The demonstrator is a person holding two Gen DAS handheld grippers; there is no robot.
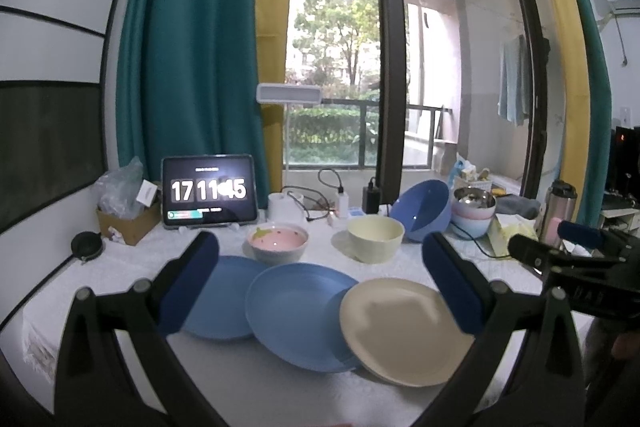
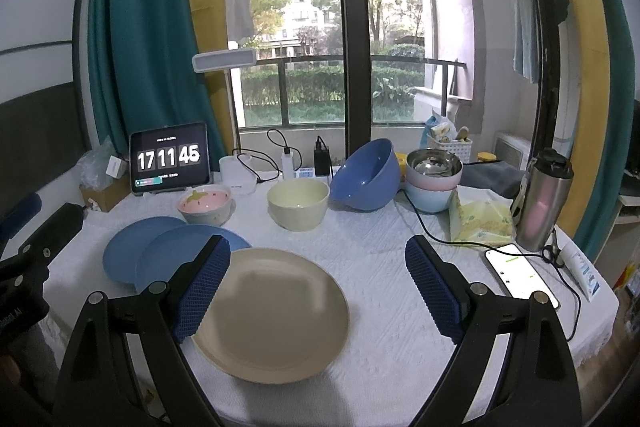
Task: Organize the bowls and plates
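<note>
Fingers [image 2: 212, 287] of both grippers wide apart, empty.

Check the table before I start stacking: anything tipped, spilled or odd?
One thing: the big blue bowl at the back is tipped on its side, mouth facing left, leaning by the stacked bowls. The three plates overlap loosely: cream plate over a blue plate. No spills or damage visible.
</note>
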